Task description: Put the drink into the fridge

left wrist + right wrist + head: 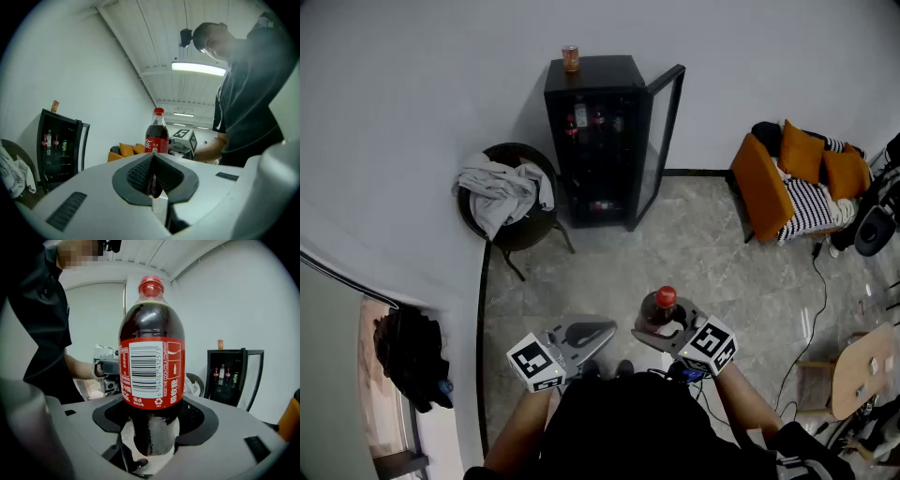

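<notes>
Red-capped cola bottle, black fridge

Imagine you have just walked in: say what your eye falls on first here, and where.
A cola bottle with a red cap stands upright in the right gripper, gripped low down, near the bottom of the head view. Against the far wall a black fridge stands with its glass door swung open and a can on top.
</notes>
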{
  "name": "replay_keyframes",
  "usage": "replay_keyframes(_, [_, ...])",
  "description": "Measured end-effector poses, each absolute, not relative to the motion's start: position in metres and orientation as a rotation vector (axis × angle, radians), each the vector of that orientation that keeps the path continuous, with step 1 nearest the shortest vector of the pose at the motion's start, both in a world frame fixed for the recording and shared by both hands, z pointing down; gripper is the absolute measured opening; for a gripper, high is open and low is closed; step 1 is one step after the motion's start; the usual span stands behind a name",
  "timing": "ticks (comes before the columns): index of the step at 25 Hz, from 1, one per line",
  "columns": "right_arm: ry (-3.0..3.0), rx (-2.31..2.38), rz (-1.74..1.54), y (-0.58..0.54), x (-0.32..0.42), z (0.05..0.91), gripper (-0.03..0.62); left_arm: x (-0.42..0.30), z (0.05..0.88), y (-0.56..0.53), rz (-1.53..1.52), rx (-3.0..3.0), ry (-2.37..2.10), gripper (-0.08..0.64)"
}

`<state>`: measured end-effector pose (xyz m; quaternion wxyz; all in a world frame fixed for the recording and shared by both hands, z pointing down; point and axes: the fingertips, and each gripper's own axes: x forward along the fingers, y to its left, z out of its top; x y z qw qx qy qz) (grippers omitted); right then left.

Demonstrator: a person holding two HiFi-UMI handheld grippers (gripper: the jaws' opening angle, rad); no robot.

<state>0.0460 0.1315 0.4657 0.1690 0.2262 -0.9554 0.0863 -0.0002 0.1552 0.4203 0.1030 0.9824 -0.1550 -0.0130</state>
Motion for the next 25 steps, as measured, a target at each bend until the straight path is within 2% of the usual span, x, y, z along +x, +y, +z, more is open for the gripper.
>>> replay_keyframes(25, [-2.724, 0.658, 0.310, 0.1213, 0.0535, 0.4678, 0.296, 0.0029, 0.4255, 0.1519, -0.034, 2.878, -0.484, 0.011])
